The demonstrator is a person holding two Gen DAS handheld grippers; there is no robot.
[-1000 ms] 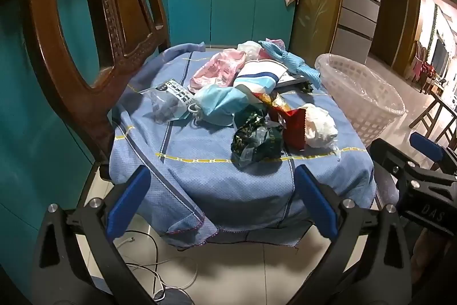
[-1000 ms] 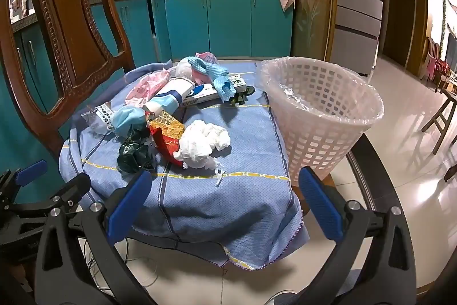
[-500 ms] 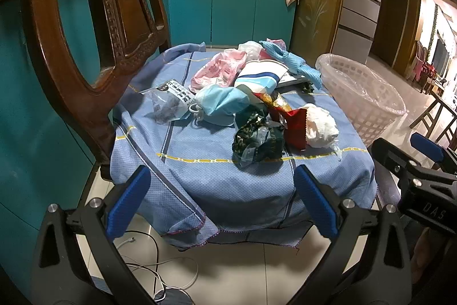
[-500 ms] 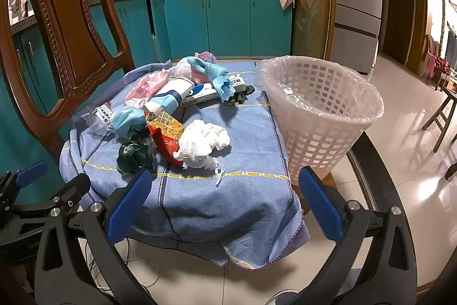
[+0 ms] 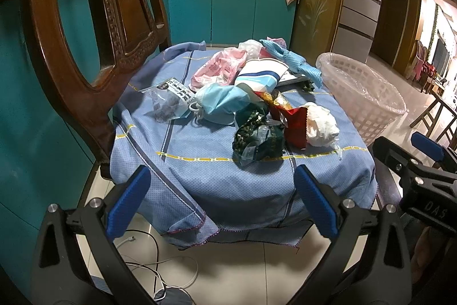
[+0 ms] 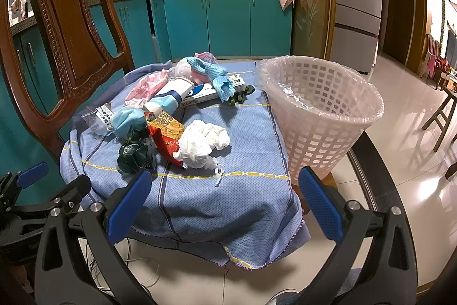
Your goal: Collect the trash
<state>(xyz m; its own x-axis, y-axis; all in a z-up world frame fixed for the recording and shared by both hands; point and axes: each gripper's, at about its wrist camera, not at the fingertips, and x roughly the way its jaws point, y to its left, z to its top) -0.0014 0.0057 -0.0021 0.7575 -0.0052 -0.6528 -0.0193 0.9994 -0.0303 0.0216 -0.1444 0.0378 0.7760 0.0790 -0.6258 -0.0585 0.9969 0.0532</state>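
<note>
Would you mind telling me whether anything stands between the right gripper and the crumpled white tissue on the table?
Nothing visible does. The right gripper is open and short of the table edge, and only bare blue tablecloth lies between it and the white tissue. The red wrapper sits beside the tissue, not in front.

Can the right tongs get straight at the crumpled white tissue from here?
Probably yes. The right tongs are open, the white tissue lies ahead on the blue cloth, nothing between them.
</note>
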